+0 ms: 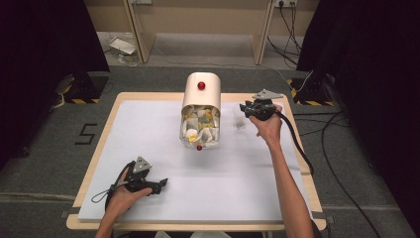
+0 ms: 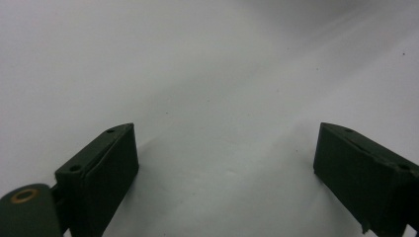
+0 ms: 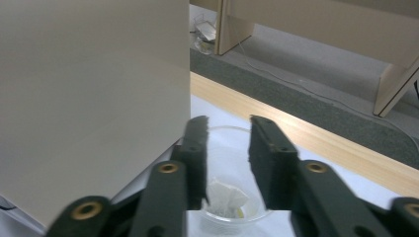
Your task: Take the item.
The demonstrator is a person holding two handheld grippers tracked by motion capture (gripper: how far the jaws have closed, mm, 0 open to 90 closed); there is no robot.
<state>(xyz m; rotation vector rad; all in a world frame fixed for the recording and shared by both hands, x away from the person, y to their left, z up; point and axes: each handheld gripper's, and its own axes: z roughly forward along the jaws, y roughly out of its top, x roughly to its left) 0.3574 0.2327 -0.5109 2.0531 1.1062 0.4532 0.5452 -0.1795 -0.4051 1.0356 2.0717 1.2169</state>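
Observation:
A cream container (image 1: 200, 91) with a red knob (image 1: 201, 86) lies at the back middle of the table, its clear front packed with white and yellow tea bags (image 1: 199, 126). Right of it stands a small clear cup (image 1: 239, 120). My right gripper (image 1: 243, 107) hovers over that cup. In the right gripper view the gripper (image 3: 228, 133) is open with a narrow gap, nothing between the jaws. Below them the cup (image 3: 228, 163) holds one tea bag (image 3: 225, 197), and the cream container (image 3: 94, 89) stands close on the left. My left gripper (image 1: 163, 184) rests near the front left, open (image 2: 225, 163) over bare sheet.
A white sheet (image 1: 223, 183) covers the wooden table (image 1: 99, 148). Black cables (image 1: 297, 144) trail off the right edge. Wooden furniture legs (image 1: 262, 29) and floor clutter stand beyond the far edge. Dark curtains flank both sides.

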